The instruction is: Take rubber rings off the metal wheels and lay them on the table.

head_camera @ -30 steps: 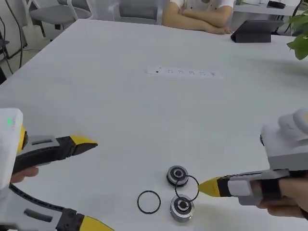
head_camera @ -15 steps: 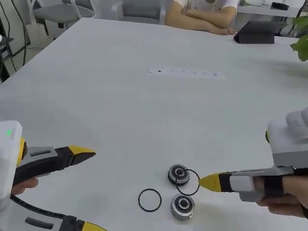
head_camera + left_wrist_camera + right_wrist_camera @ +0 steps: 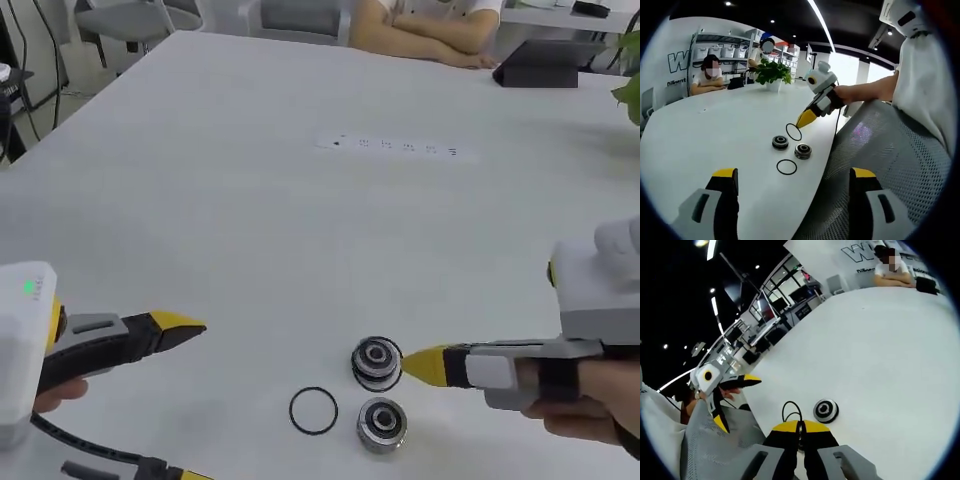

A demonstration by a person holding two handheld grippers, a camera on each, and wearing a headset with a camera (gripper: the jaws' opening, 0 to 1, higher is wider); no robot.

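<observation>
Two metal wheels, one [image 3: 376, 362] behind the other [image 3: 381, 422], stand near the table's front edge, also seen as a far wheel [image 3: 780, 142] and a near wheel [image 3: 803, 151]. A loose black rubber ring [image 3: 313, 410] [image 3: 786, 167] lies flat to their left. My right gripper [image 3: 412, 366] [image 3: 800, 429] is shut on a second rubber ring [image 3: 793, 131] [image 3: 791, 412], held in the air just beside the rear wheel [image 3: 826, 410]. My left gripper [image 3: 195, 400] [image 3: 794, 175] stands open at the lower left, with nothing between its jaws.
A white power strip [image 3: 395, 147] lies in the middle of the table [image 3: 250, 220]. A person [image 3: 430, 25] sits at the far edge with folded arms, beside a dark case [image 3: 540, 65]. Plant leaves [image 3: 628, 90] show at the far right.
The ring that lay between the two wheels has been lifted off the table in my right gripper, which moved slightly left and up. The left gripper has barely moved.
</observation>
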